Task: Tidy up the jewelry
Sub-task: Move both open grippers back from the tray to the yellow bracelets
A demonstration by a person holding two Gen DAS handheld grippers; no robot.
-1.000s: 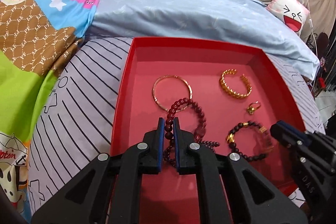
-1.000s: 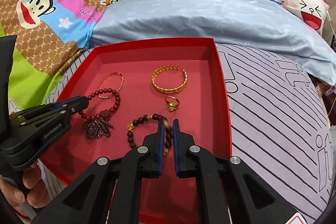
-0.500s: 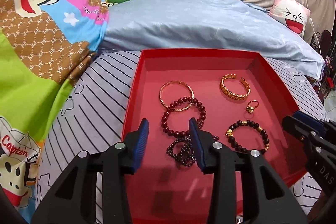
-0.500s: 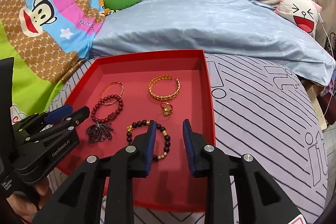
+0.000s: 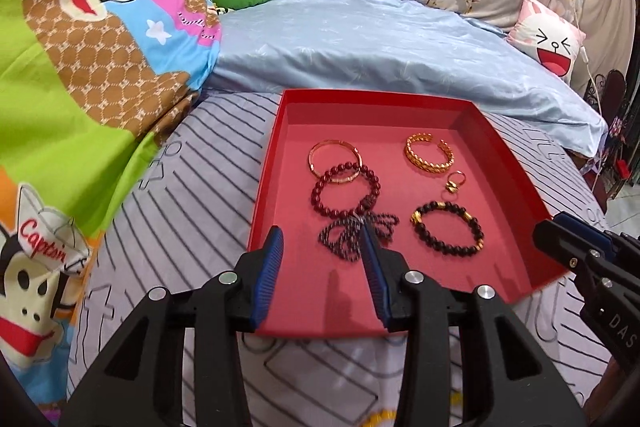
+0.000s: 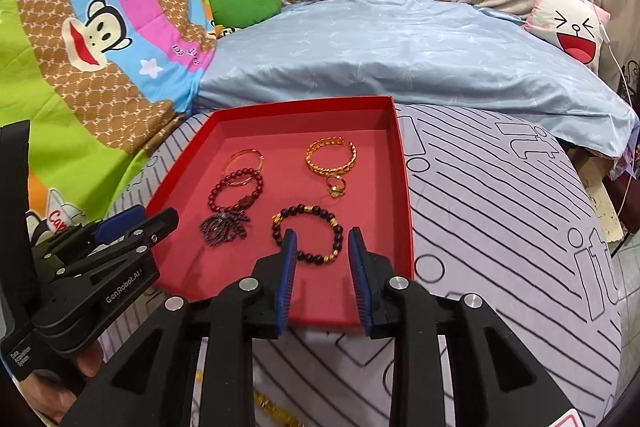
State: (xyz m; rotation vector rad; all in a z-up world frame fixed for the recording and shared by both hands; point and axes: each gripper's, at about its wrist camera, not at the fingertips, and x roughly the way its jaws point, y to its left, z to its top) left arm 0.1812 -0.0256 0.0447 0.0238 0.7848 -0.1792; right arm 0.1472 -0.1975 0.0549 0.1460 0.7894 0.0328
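On the striped bedspread (image 5: 180,211), we are holding both grippers back from the near edge of the red tray (image 5: 276,163), and neither is carrying anything: the left gripper (image 5: 322,269) is standing wide over the near left part of the tray, and the right gripper (image 6: 322,269) is standing fairly wide just short of the near right part. We are judging that the pieces are already laid out and that only tidying may be left. If we are going back in, we should be lowering the fingers straight down over one strand only, closing gently on the beads and keeping clear of neighbours, since the beaded loops are lying close together and could be dragged. Inside the tray, the thin gold bangle (image 5: 335,157) is lying far left, with the dark red bead bracelet (image 5: 346,191) overlapping its near side. The bunched dark bead strand (image 5: 354,239) is touching that bracelet's near side. Far right is lying the gold chain cuff (image 5: 428,158), just beyond the small gold ring (image 5: 454,183), and nearer on that side is lying the black and gold bead bracelet (image 5: 448,229), apart from the others.
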